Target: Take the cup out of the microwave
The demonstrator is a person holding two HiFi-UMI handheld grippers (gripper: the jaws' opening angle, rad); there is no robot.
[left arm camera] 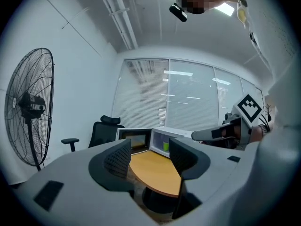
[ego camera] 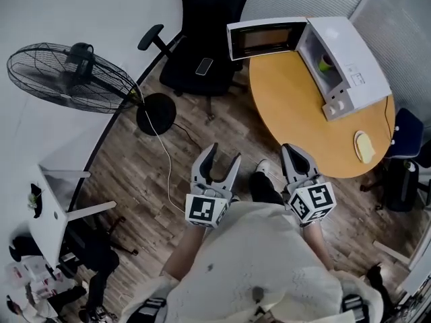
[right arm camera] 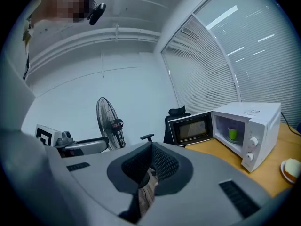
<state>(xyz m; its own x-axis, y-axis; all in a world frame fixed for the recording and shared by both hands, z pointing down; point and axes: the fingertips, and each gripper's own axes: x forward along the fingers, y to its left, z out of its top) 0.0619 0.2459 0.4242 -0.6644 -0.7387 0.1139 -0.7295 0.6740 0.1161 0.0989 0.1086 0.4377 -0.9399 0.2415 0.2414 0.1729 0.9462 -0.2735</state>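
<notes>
Left gripper (left arm camera: 148, 155), fingers apart, facing an open microwave across a tabletop.

Its two dark fingers (left arm camera: 117, 161) stand well apart with nothing between them. Through the gap lies the orange tabletop (left arm camera: 155, 171), and at its far end sits a white microwave (left arm camera: 159, 138) with its door (left arm camera: 134, 141) swung out to the left. A green cup (left arm camera: 165, 146) stands inside the cavity. A black chair (left arm camera: 101, 132) is behind the door, and a tall fan (left arm camera: 28, 108) stands at the far left against the white wall. The right gripper (left arm camera: 200, 135) reaches in from the right, its marker cube (left arm camera: 248, 107) above it. Blinds (left arm camera: 188, 98) cover the windows behind.
</notes>
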